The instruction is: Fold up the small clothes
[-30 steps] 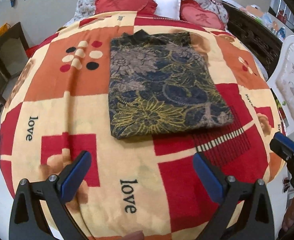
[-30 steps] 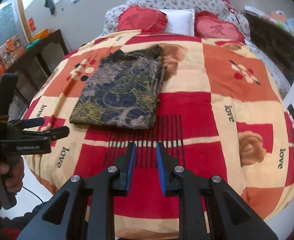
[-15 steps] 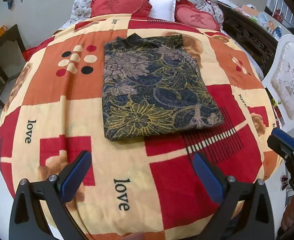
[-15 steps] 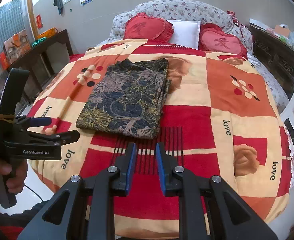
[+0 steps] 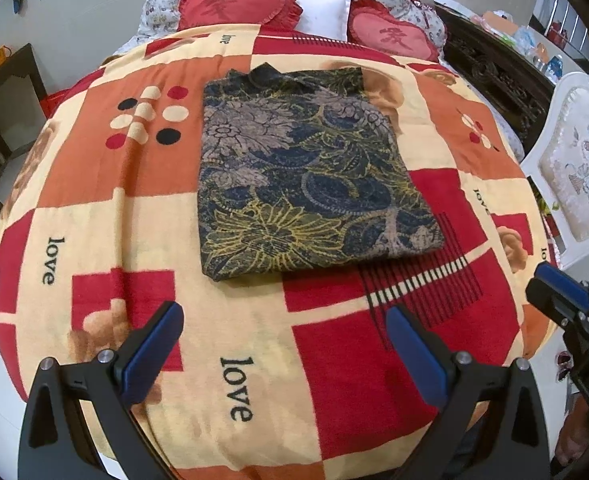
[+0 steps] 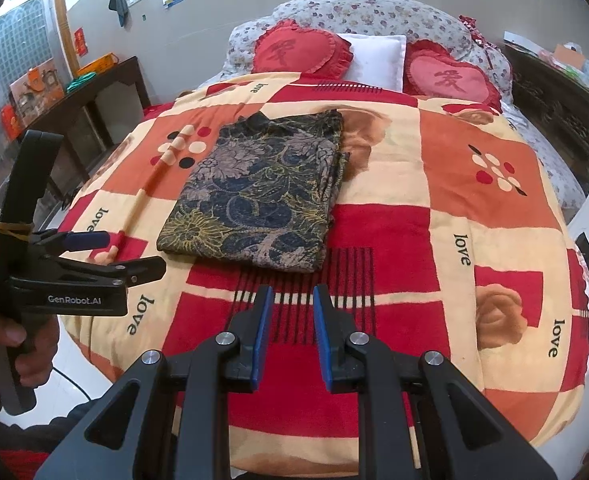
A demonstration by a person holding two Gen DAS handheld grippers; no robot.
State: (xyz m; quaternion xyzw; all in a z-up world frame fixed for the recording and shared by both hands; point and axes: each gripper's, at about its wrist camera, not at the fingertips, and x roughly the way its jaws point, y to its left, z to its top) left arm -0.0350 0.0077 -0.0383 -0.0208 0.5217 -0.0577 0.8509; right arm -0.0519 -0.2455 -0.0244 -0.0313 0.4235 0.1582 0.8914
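A dark floral garment (image 5: 302,172) lies folded into a flat rectangle on the patchwork blanket (image 5: 94,184), collar at the far end. It also shows in the right wrist view (image 6: 262,196). My left gripper (image 5: 284,314) is wide open and empty, held above the blanket near the foot of the bed, short of the garment. My right gripper (image 6: 292,294) is empty with its jaws a narrow gap apart, also short of the garment. The left gripper shows at the left of the right wrist view (image 6: 110,252).
Two red heart cushions (image 6: 298,50) and a white pillow (image 6: 378,60) lie at the bed's head. A dark side table (image 6: 94,96) stands left of the bed, a dark cabinet (image 5: 494,68) and a white chair (image 5: 574,164) to the right.
Both grippers have drawn back and up from the garment, so more of the bed shows. The right gripper's jaws have parted slightly. The garment has not moved.
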